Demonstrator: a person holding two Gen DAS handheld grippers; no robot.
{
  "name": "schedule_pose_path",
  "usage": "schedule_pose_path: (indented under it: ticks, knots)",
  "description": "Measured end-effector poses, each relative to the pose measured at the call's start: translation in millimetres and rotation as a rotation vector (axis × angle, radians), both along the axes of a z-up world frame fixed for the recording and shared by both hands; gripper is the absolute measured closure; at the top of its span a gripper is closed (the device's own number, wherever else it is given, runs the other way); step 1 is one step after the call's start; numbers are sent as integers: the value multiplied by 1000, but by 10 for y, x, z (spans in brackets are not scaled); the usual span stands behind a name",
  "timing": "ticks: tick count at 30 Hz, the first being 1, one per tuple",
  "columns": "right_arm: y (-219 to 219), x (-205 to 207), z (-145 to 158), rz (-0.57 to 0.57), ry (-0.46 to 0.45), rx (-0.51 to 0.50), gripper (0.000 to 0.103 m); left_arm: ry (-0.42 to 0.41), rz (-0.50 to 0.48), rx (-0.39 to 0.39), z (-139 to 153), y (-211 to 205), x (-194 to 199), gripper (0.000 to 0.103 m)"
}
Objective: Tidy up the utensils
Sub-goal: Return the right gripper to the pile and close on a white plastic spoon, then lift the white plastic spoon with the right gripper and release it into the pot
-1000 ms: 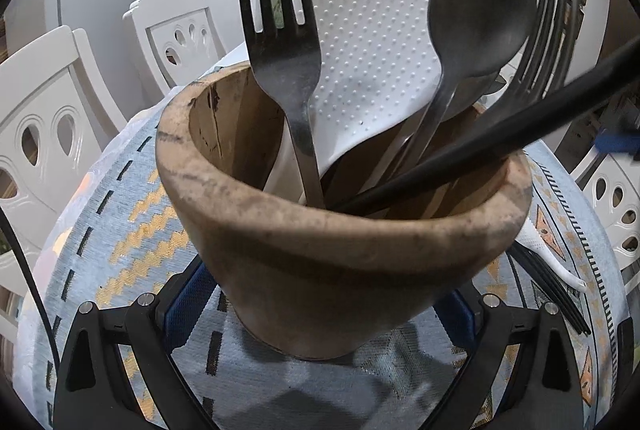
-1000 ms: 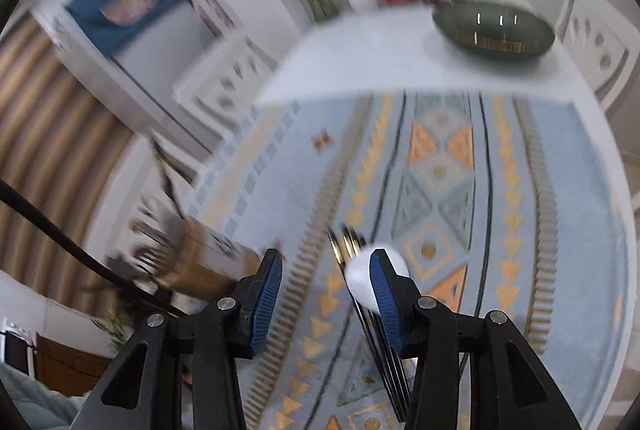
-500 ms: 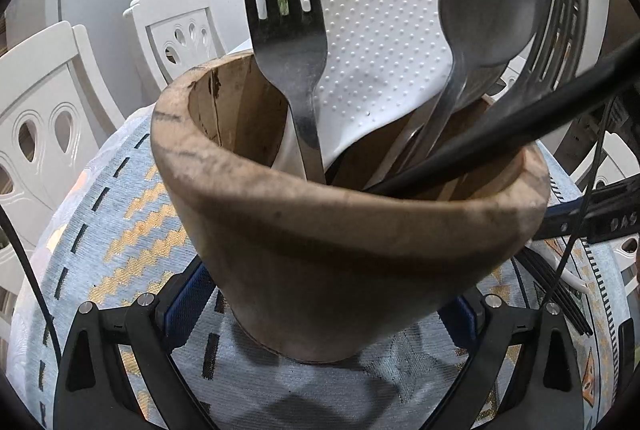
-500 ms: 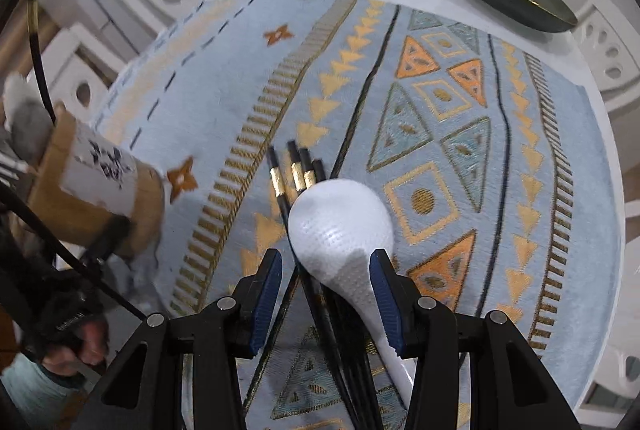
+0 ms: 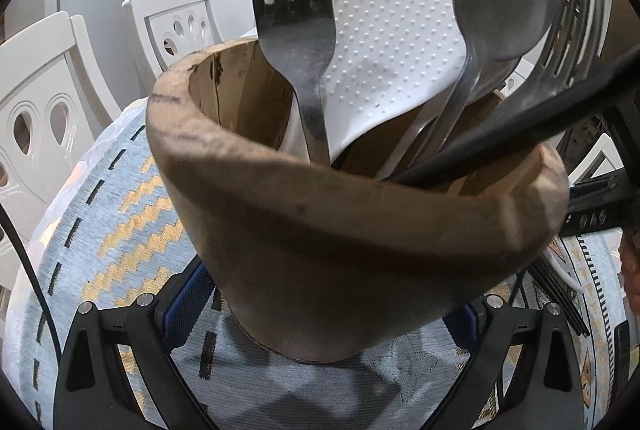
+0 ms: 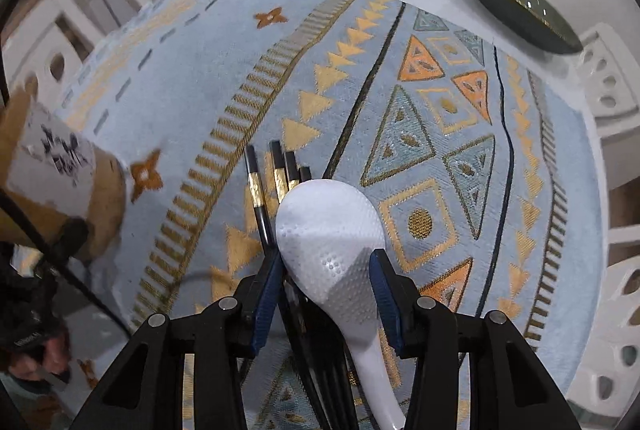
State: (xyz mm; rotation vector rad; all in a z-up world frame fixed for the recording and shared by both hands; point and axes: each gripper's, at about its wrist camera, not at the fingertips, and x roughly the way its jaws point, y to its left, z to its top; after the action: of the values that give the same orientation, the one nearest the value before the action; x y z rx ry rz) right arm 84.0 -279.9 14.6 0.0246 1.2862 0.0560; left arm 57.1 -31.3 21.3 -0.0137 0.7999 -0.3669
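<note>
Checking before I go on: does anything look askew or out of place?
Yes. The wooden holder leans in the left gripper rather than standing upright. On the cloth, a white rice paddle lies on top of the black chopsticks, between the right gripper pads, so grabbing one alone looks awkward.

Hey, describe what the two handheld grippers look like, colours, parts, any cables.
Both the left gripper and the right gripper have black angular frames with round silver bolts and blue ribbed pads on the fingers. Thin black cables trail at the left edge of each view.
</note>
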Motion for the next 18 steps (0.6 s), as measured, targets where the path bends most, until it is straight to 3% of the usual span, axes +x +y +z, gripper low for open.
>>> schedule_pose_path:
  ticks: [4,8,18]
  knots:
    - [-186,23,145,-52,-15,109,76,4,0,0,-2,1,13,3]
    - [-293,72,190,-67,-5,166,81,7,0,1,-5,8,36,3]
    - [-362,152,187,-42,112,40,90,7,0,1,-6,6,29,3]
